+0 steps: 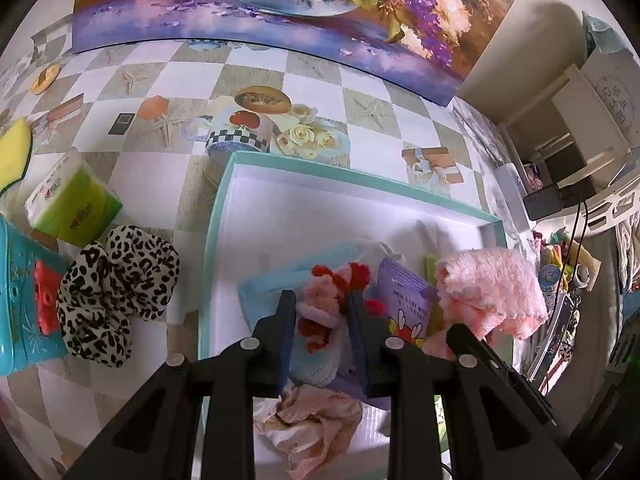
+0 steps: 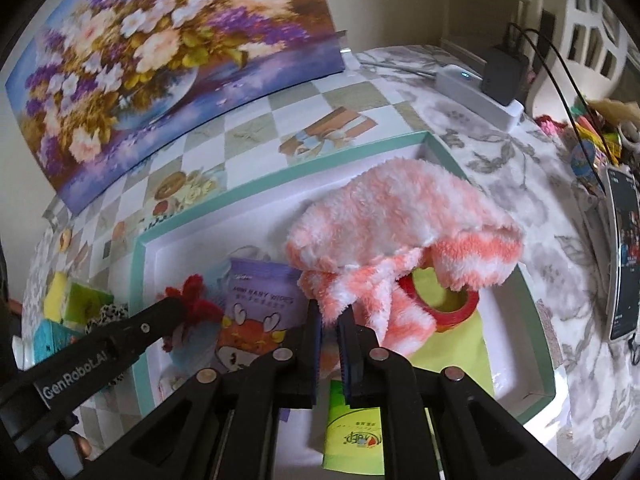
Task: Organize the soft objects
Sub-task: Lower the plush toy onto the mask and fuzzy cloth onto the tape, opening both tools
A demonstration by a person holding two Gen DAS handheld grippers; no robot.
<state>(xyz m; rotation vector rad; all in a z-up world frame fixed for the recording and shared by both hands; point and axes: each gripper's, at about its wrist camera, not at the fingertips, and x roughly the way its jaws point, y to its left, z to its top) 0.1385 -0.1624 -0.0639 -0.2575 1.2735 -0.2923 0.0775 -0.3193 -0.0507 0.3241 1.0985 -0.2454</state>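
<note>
A teal-rimmed white box point(image 1: 216, 216) lies on the checked tablecloth. Over its near part my left gripper point(image 1: 320, 316) is shut on a pink plush toy with red tufts point(image 1: 324, 300). The same gripper shows at the left of the right wrist view, with the toy's red tuft point(image 2: 196, 296) at its tip. My right gripper point(image 2: 330, 322) is shut on the lower end of a pink-and-white fluffy cloth point(image 2: 400, 216), which hangs bunched above the box's rim point(image 2: 280, 172). In the left wrist view that fluffy cloth point(image 1: 492, 292) sits to the right.
Inside the box lie a purple baby-wipes pack point(image 2: 260, 300), a red tape roll point(image 2: 452, 312), a green tissue pack point(image 2: 352, 432), a light blue cloth point(image 1: 276, 284) and a crumpled peach cloth point(image 1: 316, 424). Left of the box sit a leopard-print cloth point(image 1: 116, 292) and another tissue pack point(image 1: 76, 204).
</note>
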